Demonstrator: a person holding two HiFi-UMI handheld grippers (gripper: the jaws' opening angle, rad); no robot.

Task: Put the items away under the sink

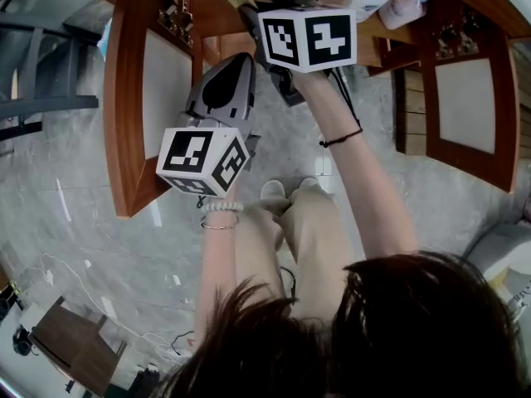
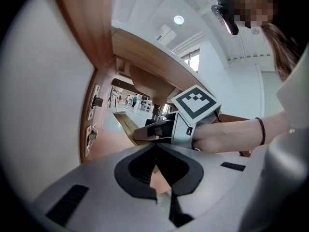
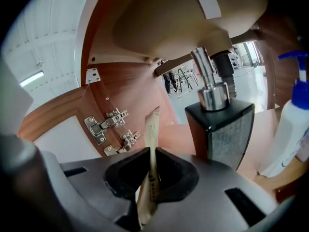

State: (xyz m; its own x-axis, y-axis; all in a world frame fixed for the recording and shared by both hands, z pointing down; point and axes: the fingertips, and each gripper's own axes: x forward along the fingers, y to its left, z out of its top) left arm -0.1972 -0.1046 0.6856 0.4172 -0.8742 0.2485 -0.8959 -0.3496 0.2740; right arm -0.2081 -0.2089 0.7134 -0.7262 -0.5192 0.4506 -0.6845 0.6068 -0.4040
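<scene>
Beige and flat, the sachet [image 3: 152,129] stands upright, pinched low down between the closed jaws of my right gripper [image 3: 152,151]; it sits at the mouth of the open under-sink cabinet [image 3: 120,88], left of the black pump dispenser [image 3: 219,124] standing inside; I judge it light, limp and rather slippery, best held across its flat faces near the stiffer sealed end; my left gripper [image 2: 157,145] is closed on nothing, close beside the right.

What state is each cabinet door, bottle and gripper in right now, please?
left brown wooden cabinet door: open
right brown wooden cabinet door: open
black square pump bottle: upright
white blue-topped plastic bottle: upright
flat beige tube: clamped in right gripper
left gripper: shut, empty
</scene>
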